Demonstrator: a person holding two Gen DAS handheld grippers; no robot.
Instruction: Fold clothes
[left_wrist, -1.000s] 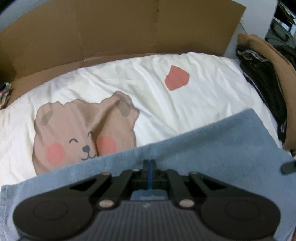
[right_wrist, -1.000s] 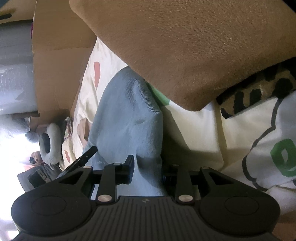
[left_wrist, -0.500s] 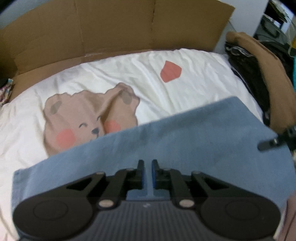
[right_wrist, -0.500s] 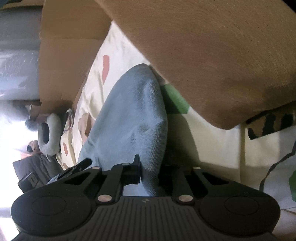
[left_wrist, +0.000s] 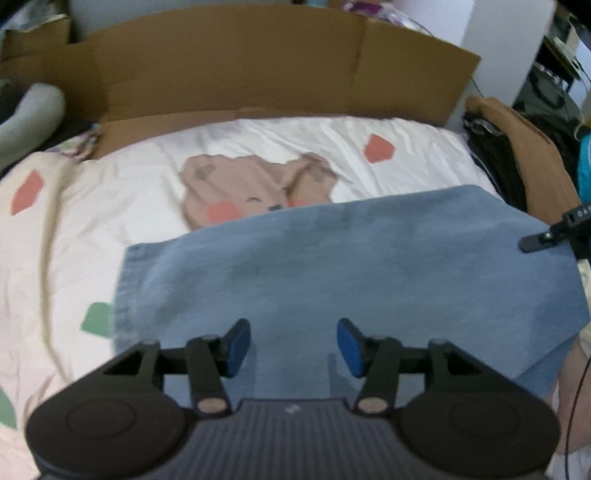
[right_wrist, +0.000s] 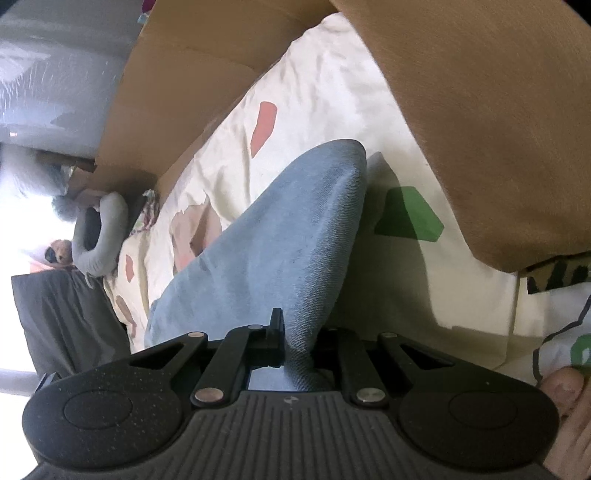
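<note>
Now mid-fold: our left gripper (left_wrist: 293, 341) had just been opening, nothing between pads; right gripper (right_wrist: 295, 345) clamped on folded blue denim garment (left_wrist: 351, 266), centre frame on cream printed bedsheet (left_wrist: 258, 144). Next: regrip free edge.

A bed (left_wrist: 258, 140) carries everything here, covered by a cream sheet printed with a brown bear face (left_wrist: 255, 188), red patches and green patches. Taking the bear as landmark: a blue denim garment (left_wrist: 351, 266) lies flat on the sheet just on the near side of it, its far edge covering the bear's chin. Beyond the bear a brown cardboard sheet (left_wrist: 236, 70) stands along the bed's far edge. To the bear's right, at the bed's side, lie a tan garment (left_wrist: 528, 147) and dark clothes (left_wrist: 495, 162), heaped together.
</note>
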